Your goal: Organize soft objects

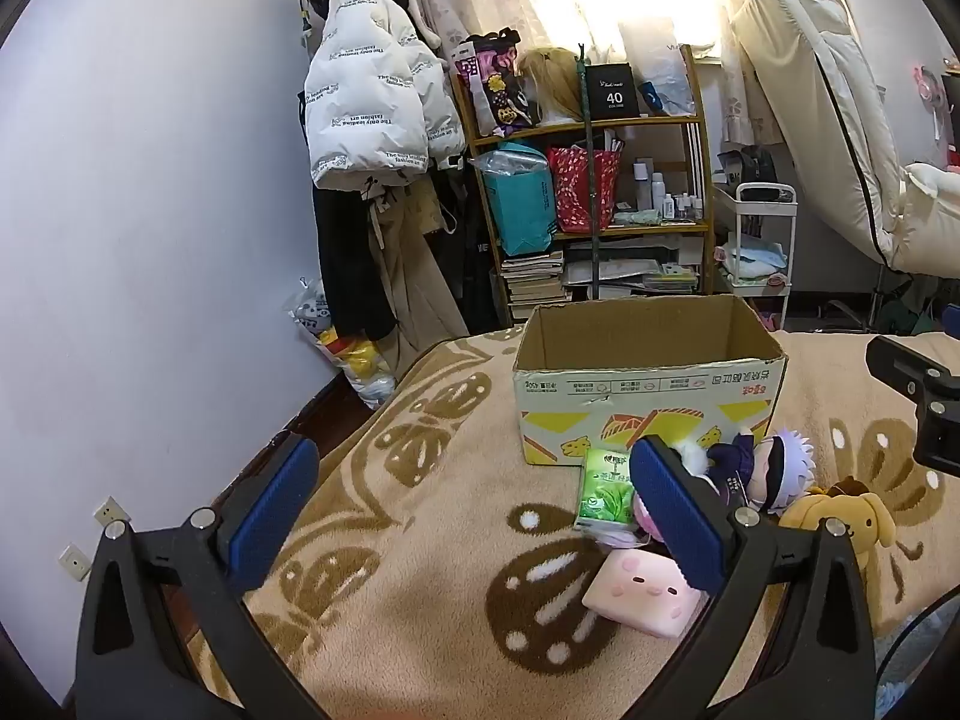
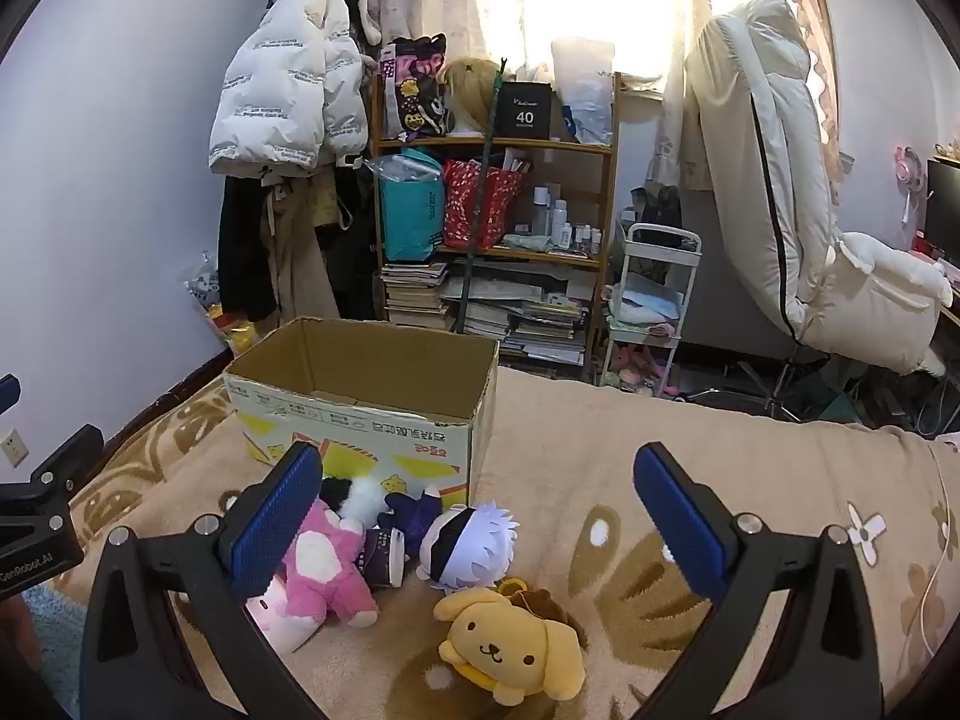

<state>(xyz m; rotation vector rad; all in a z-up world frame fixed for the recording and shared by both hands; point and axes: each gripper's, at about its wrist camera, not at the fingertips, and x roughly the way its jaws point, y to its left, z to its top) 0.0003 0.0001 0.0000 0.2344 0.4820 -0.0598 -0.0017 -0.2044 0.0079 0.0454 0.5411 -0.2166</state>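
Note:
An open cardboard box (image 1: 651, 381) (image 2: 366, 414) stands on the bed, with nothing visible inside. In front of it lies a pile of soft toys: a white-haired doll (image 1: 774, 471) (image 2: 465, 546), a yellow dog plush (image 1: 840, 519) (image 2: 513, 651), a pink plush (image 2: 330, 570), a pink square cushion (image 1: 639, 591) and a green tissue pack (image 1: 606, 489). My left gripper (image 1: 474, 510) hovers open left of the pile, nothing between its fingers. My right gripper (image 2: 480, 525) is open above the doll and the dog, touching neither.
A beige patterned blanket (image 1: 444, 540) (image 2: 750, 480) covers the bed. Beyond the bed's far edge stand a cluttered wooden shelf (image 1: 594, 180), hanging coats (image 1: 372, 90), a white cart (image 2: 654, 300) and a white chair (image 2: 798, 210). The wall (image 1: 150, 210) is on the left.

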